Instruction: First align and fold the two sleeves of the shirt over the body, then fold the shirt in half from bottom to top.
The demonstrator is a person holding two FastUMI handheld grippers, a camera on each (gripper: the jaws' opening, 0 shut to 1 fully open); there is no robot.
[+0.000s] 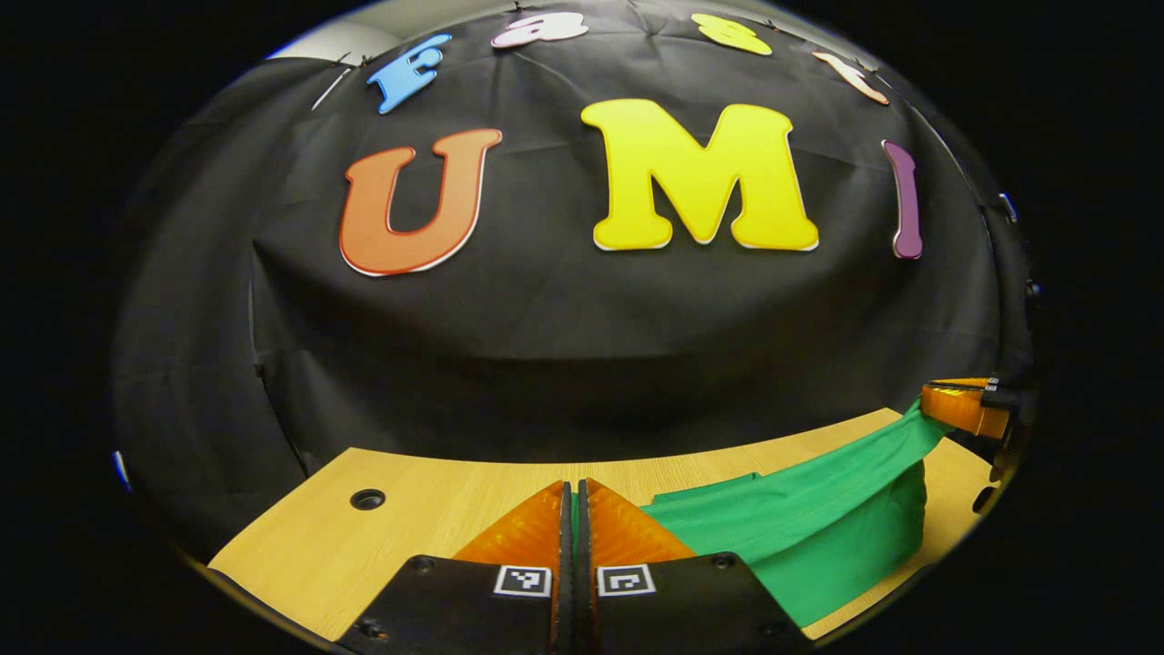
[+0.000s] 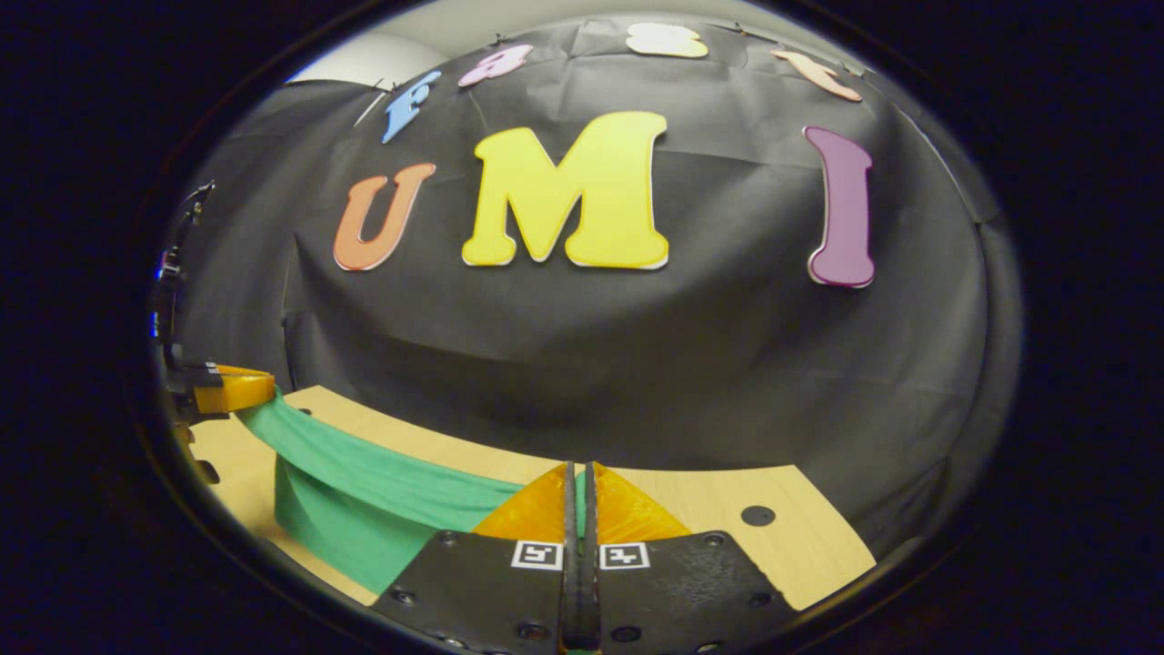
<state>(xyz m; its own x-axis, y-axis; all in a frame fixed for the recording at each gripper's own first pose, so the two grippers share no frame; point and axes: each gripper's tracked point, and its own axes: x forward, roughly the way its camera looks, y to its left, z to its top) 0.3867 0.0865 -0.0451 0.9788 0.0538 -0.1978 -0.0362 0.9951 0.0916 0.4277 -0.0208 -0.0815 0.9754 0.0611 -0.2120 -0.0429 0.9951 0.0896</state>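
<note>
Now the green shirt (image 1: 818, 528) hangs lifted above the wooden bench (image 1: 364, 546), its edge stretched taut between both claws. Left claw (image 1: 575, 509) is clamped on the fabric; right claw (image 2: 579, 496) likewise grips a thin fold, near the bench's far edge.

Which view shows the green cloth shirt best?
The left gripper view: the green cloth shirt shows its lifted edge plus folded layers on the table. The right gripper view shows a narrower stretched band.
</note>
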